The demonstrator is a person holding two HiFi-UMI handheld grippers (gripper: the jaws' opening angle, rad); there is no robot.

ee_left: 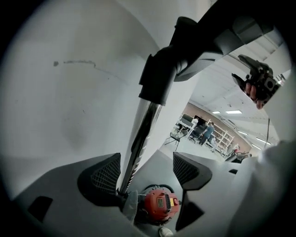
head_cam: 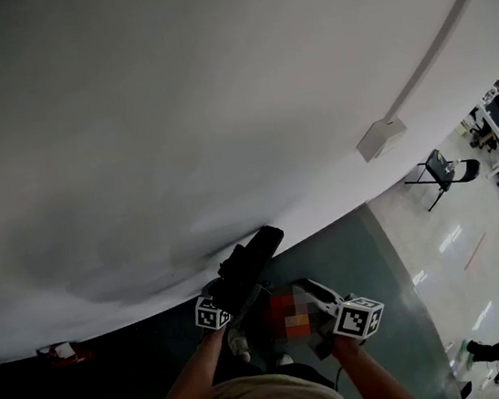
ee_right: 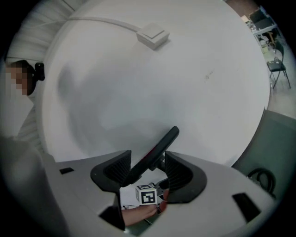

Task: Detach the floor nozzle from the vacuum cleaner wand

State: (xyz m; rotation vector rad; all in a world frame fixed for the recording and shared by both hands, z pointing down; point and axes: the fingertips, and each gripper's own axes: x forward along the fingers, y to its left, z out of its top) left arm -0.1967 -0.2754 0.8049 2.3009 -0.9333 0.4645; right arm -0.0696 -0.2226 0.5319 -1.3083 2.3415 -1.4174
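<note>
Left gripper (ee_left: 147,159) gapes wide, holding nothing, the shiny wand (ee_left: 141,134) running up close by one jaw; right gripper (ee_right: 148,157) stands partly open, empty, the black floor nozzle (ee_right: 157,149) raised just beyond it

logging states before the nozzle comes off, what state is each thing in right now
left gripper: open, wand between the jaws, not clamped
right gripper: open, handle between the jaws
wand: tilted, top seated in its black collar
handle: slanted, not clamped
chair: unfolded
</note>
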